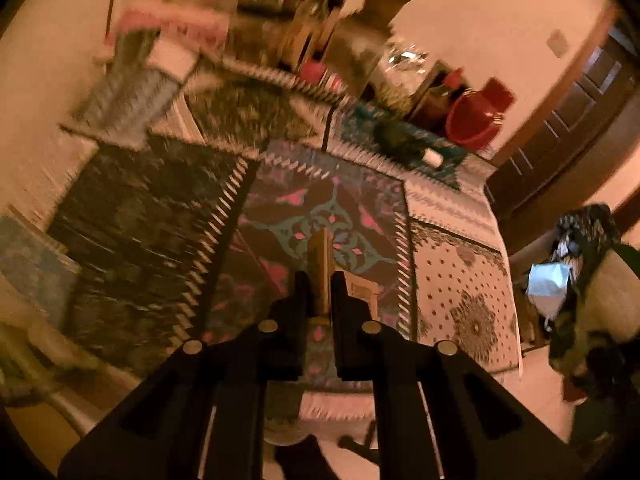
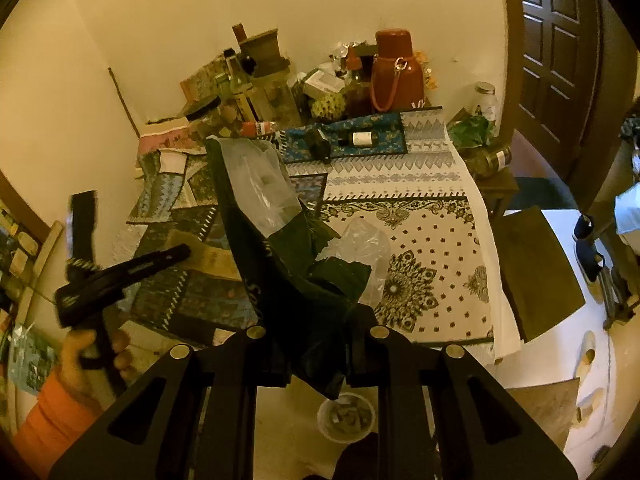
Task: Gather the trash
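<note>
My left gripper (image 1: pixel 320 280) is shut on a flat brown cardboard piece (image 1: pixel 320 264), held edge-on above the patterned table cloth (image 1: pixel 304 208). In the right wrist view the left gripper (image 2: pixel 182 252) is at the left, held by a hand in an orange sleeve, with the cardboard (image 2: pixel 212 258) in it. My right gripper (image 2: pixel 320 344) is shut on a dark green trash bag (image 2: pixel 280 248), held open above the table. Clear plastic (image 2: pixel 256 188) shows in the bag's mouth, and more clear plastic (image 2: pixel 364 248) hangs at its right side.
The table's back holds bottles (image 2: pixel 240 80), a red flask (image 2: pixel 396 68), jars and a lying dark bottle (image 2: pixel 344 140). A stool (image 2: pixel 536 268) stands right of the table, and a white bowl (image 2: pixel 346 416) sits on the floor below. A dark door (image 2: pixel 560 48) is at far right.
</note>
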{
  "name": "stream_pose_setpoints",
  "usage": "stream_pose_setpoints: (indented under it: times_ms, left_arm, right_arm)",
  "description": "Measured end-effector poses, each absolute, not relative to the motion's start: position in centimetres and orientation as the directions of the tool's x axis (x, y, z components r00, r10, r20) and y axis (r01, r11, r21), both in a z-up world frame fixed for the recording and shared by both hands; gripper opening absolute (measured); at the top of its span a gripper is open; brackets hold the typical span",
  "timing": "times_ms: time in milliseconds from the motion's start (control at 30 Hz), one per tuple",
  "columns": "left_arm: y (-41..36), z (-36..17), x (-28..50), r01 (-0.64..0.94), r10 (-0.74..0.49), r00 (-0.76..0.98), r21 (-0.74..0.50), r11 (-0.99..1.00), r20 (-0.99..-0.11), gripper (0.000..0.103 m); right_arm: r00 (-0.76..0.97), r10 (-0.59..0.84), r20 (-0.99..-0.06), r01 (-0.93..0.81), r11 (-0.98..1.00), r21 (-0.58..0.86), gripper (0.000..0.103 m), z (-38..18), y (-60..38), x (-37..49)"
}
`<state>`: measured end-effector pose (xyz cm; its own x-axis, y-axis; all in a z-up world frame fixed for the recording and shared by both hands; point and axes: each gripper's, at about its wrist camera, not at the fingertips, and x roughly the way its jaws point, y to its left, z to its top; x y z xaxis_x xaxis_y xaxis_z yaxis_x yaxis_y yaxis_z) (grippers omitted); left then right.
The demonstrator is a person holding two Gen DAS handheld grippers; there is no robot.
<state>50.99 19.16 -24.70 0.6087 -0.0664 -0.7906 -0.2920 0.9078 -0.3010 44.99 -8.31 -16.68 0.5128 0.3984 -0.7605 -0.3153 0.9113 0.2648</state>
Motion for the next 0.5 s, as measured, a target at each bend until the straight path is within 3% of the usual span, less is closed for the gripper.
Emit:
stream_pose_setpoints:
  times_ms: [267, 500]
  left_arm:
    - [18.6, -18.7, 42.7, -0.197, -0.019, 0.662, -0.199, 0.96, -0.749, 0.009]
    - [17.0, -17.0, 35.7, -0.128, -0.025, 0.694, -0.158, 0.979, -0.72, 0.009]
  right_arm:
    - [0.562, 0.381, -0.734, -0.293, 0.922, 0.254, 0.016, -15.1, -7.0, 39.1]
    - [0.557, 0.366, -0.745, -0.273, 0.928, 0.252, 0.016, -16.0, -6.3, 33.8]
